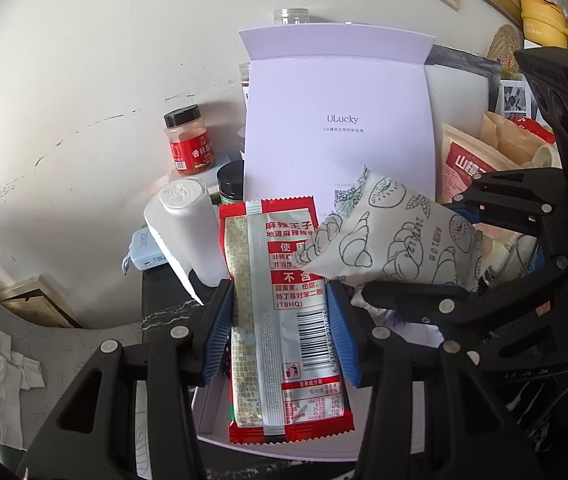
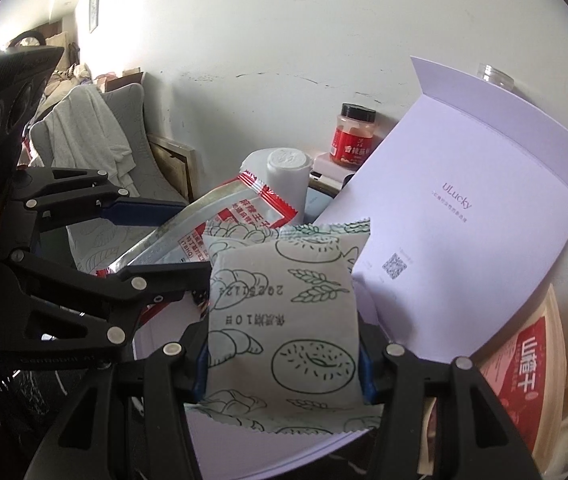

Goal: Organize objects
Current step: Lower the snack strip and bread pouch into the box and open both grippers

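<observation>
On the left, my left tongs are clenched on the red-and-silver snack packet, blue pads pressed to its long edges, the packet standing out lengthways over the open white box. I judge the step to be lowering both snacks into that box, so I would keep the packet flat and level, clear the near wall, and let go only once it lies on the box floor; it is thin and floppy and could fold if one end catches the rim.

To the right, my right tongs grasp the pale bread-print pouch by its two sides. It is puffy, so a light squeeze is enough. The pouch overlaps the red packet's corner, so I would set one down first to keep them from tangling.

As for containers: the box's lid stands raised against the wall, and I cannot tell what its tray holds. Left of it on the desk stand a red-labelled spice jar with reddish contents and a white bottle.
</observation>
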